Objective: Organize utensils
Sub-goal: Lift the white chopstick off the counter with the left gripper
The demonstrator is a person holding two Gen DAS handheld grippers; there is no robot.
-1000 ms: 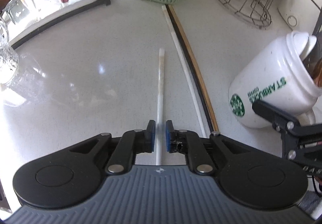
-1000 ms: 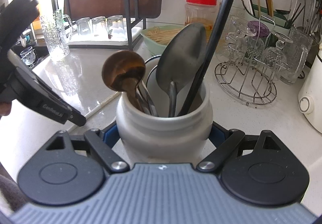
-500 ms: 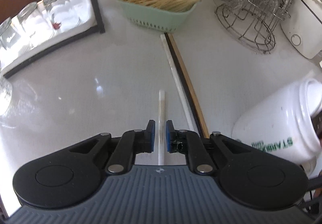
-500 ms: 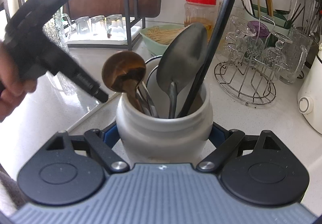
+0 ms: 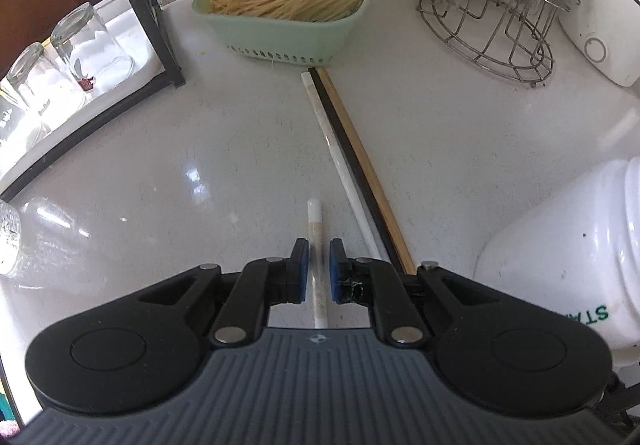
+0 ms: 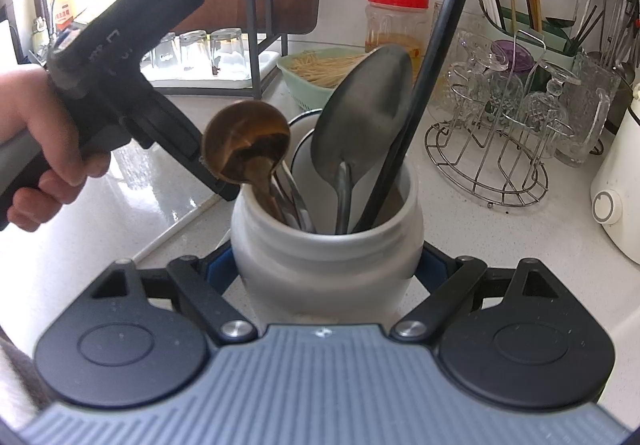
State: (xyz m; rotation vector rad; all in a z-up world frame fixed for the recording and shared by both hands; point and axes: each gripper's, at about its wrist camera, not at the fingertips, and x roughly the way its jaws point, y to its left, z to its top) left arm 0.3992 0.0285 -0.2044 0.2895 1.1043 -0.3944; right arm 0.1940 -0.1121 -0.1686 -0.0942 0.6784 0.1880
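Left hand-held gripper (image 5: 316, 277) narrow, straddling white chopstick (image 5: 316, 245); contact unclear. Right hand-held gripper (image 6: 328, 269) clamps jar (image 6: 326, 257). Next: firm pinch, carry chopstick to jar.

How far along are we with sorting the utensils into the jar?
Done: a wooden spoon, a metal spoon and a black chopstick stand in the white ceramic jar, clamped by the right gripper. In hand: the left gripper straddles a white chopstick. Left: three chopsticks on the counter.
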